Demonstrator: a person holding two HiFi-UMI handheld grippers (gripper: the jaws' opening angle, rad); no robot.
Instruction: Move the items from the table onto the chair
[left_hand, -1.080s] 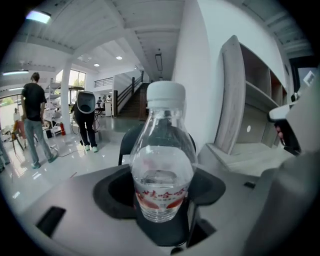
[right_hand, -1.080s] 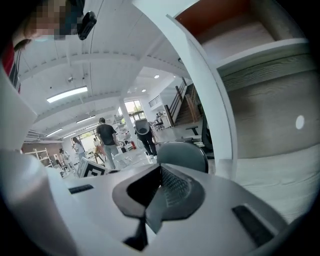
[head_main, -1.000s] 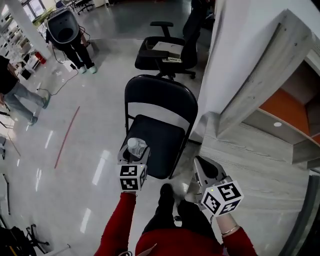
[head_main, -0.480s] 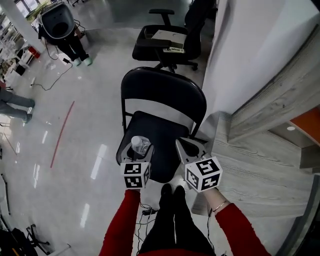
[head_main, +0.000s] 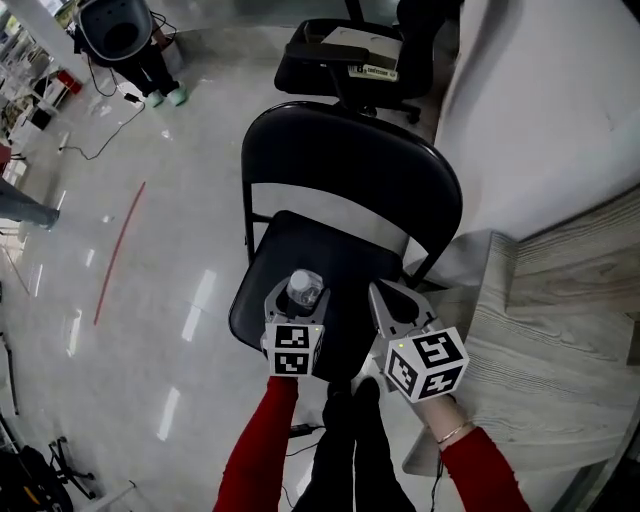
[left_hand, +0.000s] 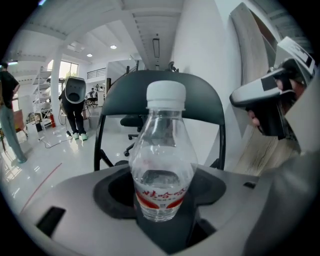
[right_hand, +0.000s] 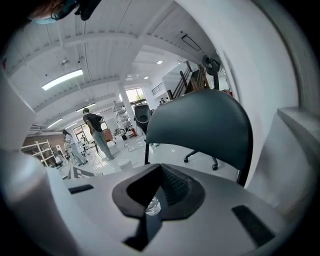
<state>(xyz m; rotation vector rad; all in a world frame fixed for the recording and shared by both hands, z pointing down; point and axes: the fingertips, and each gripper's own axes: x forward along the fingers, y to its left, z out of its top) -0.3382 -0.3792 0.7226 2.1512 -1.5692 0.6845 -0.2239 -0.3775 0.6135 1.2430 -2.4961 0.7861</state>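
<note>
A clear water bottle (head_main: 304, 288) with a white cap and a red label (left_hand: 159, 196) stands upright between the jaws of my left gripper (head_main: 300, 297), which is shut on it. It hangs over the front part of the black folding chair's seat (head_main: 285, 245). The chair's backrest (left_hand: 167, 97) rises behind the bottle. My right gripper (head_main: 392, 300) hovers just right of the left one, over the seat's right front edge, with its jaws together. A small clear glint shows in the notch between its pads (right_hand: 172, 187); what it is I cannot tell.
A grey wooden table (head_main: 560, 320) lies at the right, against a white wall (head_main: 560, 100). Behind the folding chair stands a black office chair (head_main: 350, 55) with things on its seat. A person (head_main: 125, 40) stands far left on the glossy floor.
Both grippers have moved forward over the chair seat, the left with the bottle in it. The right gripper came from beside the table to next to the left.
</note>
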